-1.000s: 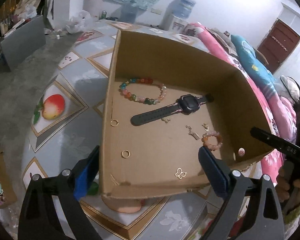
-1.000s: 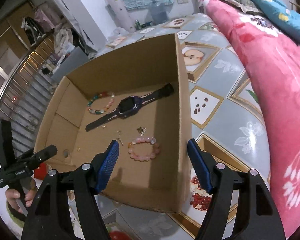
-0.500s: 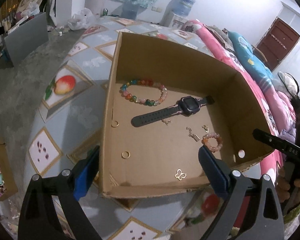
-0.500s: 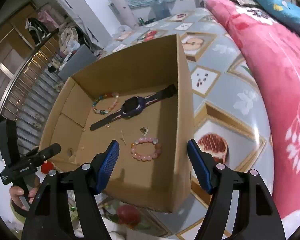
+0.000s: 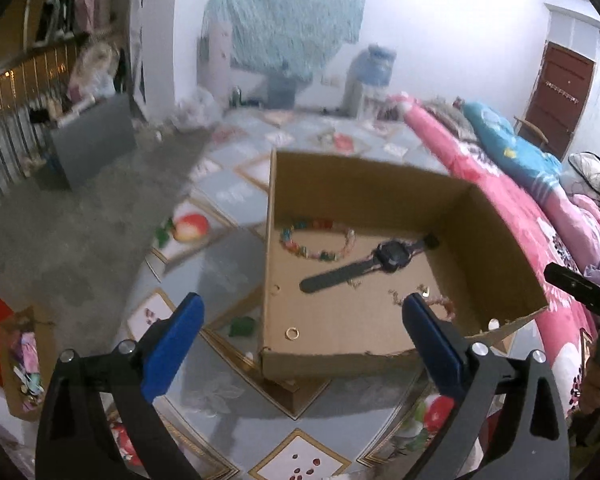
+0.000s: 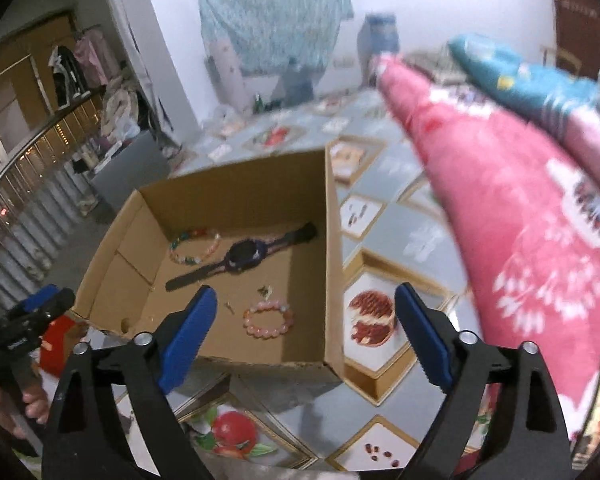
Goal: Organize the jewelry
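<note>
Left wrist view. Left gripper [image 5: 302,326] hung above the near edge of the cardboard box [image 5: 364,196], jaws spread wide, grasping nothing and touching nothing. Box sat open on the floor mat [image 5: 236,264] printed with fruit tiles, just beside the pink bed cover [image 5: 540,216]. Inside the box: multicoloured bead bracelet [image 5: 318,239] near the far wall, black watch [image 5: 374,262] lying diagonally beside it, gold ring [image 5: 292,333] near the front wall, a smaller ring [image 5: 276,289] by the left wall. Pink bead bracelet [image 5: 440,302] partly hidden behind the right jaw pad. Frame somewhat blurred.

Right wrist view. Right gripper [image 6: 304,328] hovered over the box's [image 6: 334,264] front right corner, jaws likewise wide apart, empty, no contact. Pink bead bracelet [image 6: 269,317] lay on the box floor between the two pads as seen from here. Watch [image 6: 242,261] and multicoloured bracelet [image 6: 196,246] farther back; a small charm [image 6: 265,290] between watch and pink bracelet. Left gripper [image 6: 40,306] visible at the box's left side, hand [image 6: 18,404] below it.
</note>
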Motion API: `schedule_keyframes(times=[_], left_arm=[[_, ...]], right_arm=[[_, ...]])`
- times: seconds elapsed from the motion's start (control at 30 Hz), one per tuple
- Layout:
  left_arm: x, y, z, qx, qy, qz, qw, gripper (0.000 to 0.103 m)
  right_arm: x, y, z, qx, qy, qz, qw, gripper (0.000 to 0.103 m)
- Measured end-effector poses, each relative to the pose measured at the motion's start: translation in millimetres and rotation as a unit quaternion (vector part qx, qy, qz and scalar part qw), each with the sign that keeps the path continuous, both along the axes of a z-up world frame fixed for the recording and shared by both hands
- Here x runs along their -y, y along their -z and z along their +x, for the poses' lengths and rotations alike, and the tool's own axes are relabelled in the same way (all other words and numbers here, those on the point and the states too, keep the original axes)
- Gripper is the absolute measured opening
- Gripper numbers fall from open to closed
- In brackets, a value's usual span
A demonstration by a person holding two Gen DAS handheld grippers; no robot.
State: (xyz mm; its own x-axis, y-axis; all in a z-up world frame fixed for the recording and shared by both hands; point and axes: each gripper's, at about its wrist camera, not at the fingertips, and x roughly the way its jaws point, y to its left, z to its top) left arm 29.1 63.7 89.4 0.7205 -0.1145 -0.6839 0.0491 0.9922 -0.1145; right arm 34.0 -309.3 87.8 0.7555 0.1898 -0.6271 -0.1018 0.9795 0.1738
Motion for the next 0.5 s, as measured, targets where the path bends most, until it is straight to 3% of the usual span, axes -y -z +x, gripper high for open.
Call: schedule_keyframes(times=[0.1,0.3,0.5], left_arm=[[4.7,-14.1,-14.7,0.025,-0.019,0.017,0.9994,0.097],[16.5,-30.9,-40.2,0.063,-0.041,0.047,0.996,0.097],[25.2,-24.5,-44.9,0.036,-0.05,0.069,0.9957,0.097]], right_arm=[[-5.5,-11.4,-15.9,0.038,0.007,-0.021,0.999,0.095],[-17.9,-24.8,-40.6,0.097,0.033,-0.071,0.992,0.095],[-24.2,-18.7,-52.5,0.109,0.026,-0.063,0.992,0.095]])
